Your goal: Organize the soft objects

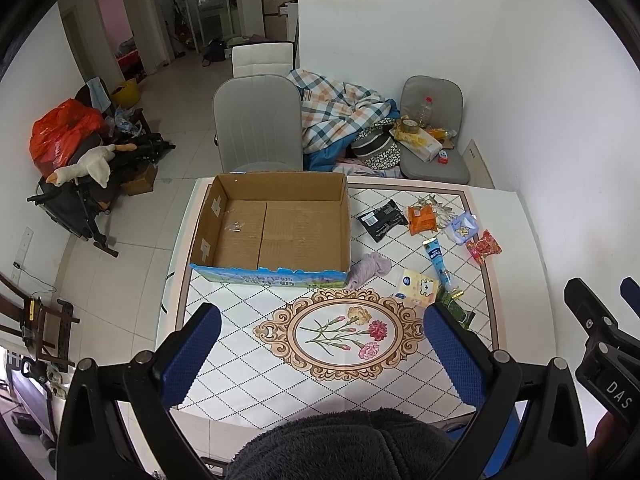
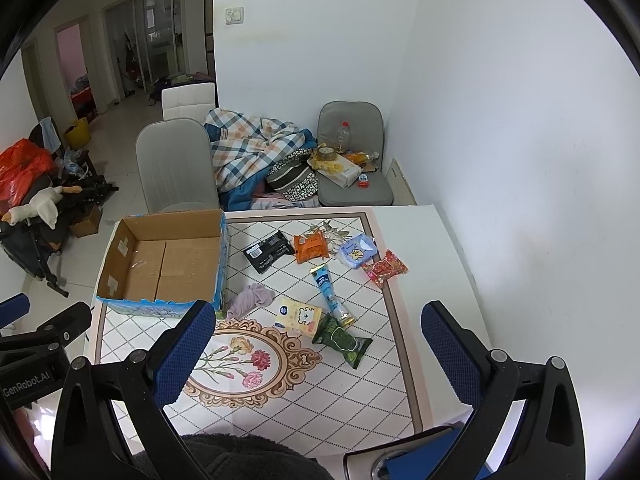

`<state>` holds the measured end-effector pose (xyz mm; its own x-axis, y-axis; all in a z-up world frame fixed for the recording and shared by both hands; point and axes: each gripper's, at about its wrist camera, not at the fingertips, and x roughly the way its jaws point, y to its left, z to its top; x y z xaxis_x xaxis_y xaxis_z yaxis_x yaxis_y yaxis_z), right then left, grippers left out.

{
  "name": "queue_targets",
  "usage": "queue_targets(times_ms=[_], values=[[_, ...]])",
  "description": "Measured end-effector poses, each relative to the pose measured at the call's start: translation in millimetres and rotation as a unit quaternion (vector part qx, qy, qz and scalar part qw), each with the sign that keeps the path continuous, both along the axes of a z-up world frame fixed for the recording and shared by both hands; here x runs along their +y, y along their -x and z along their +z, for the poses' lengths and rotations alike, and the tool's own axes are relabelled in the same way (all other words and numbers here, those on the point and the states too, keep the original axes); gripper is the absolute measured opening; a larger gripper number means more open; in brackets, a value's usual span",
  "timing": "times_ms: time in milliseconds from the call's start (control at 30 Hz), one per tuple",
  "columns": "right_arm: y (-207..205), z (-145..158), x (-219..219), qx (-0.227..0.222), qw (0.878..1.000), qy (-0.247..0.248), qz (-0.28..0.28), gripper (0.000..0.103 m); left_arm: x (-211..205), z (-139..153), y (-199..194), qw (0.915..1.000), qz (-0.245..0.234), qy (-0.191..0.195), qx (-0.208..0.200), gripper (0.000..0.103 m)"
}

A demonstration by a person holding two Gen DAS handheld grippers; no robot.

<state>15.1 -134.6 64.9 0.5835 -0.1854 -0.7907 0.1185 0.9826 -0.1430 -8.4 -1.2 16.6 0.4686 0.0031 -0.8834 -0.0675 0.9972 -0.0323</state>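
Observation:
An open, empty cardboard box stands at the table's far left. To its right lie soft packets: a lilac cloth, a yellow tissue pack, a blue tube, a green packet, a black packet, an orange packet, a pale blue pack and a red packet. My left gripper and right gripper are open and empty above the table's near edge.
The table has a tiled pattern with a flower medallion. Behind it stand a grey chair, a chair with clutter and a plaid quilt. White walls close the right side. A dark fleece sleeve fills the bottom.

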Motion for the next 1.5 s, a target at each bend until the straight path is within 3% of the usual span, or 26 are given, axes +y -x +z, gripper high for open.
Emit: queue_targets(times_ms=[667,767,900,1000,1133,1333,1400,1500], values=[[-5,-6,-1,0.006,1.0,-0.011,0.003,0.103,-5,-2,-4,1.0,-0.009,0.001,0.0,0.103],[-15,-26,-11,0.024,1.0,-0.013,0.003,0.103,-15,-19,-20,0.9993,-0.025,-0.028,-0.004,0.103],[-49,-93,-41,0.092,0.996,-0.006,-0.006,0.103,-36,-66,-48,0.9951,-0.062,-0.076,0.016,0.103],[-73,-158,-66,0.143,0.99,0.011,0.004,0.103,-56,-121,-70,0.9864,-0.098,-0.121,0.052,0.103],[-100,-257,-92,0.219,0.974,0.041,0.048,0.103,-87,-191,-95,0.9703,-0.161,-0.15,0.099,0.103],[-138,-377,-113,0.301,0.942,0.044,0.14,0.103,-145,-277,-122,0.9251,-0.279,-0.212,0.147,0.103],[-148,-412,-116,0.328,0.93,0.051,0.161,0.102,-162,-299,-131,0.909,-0.311,-0.224,0.164,0.103],[-159,-446,-121,0.362,0.915,0.038,0.174,0.095,-180,-319,-140,0.8922,-0.346,-0.233,0.174,0.103]])
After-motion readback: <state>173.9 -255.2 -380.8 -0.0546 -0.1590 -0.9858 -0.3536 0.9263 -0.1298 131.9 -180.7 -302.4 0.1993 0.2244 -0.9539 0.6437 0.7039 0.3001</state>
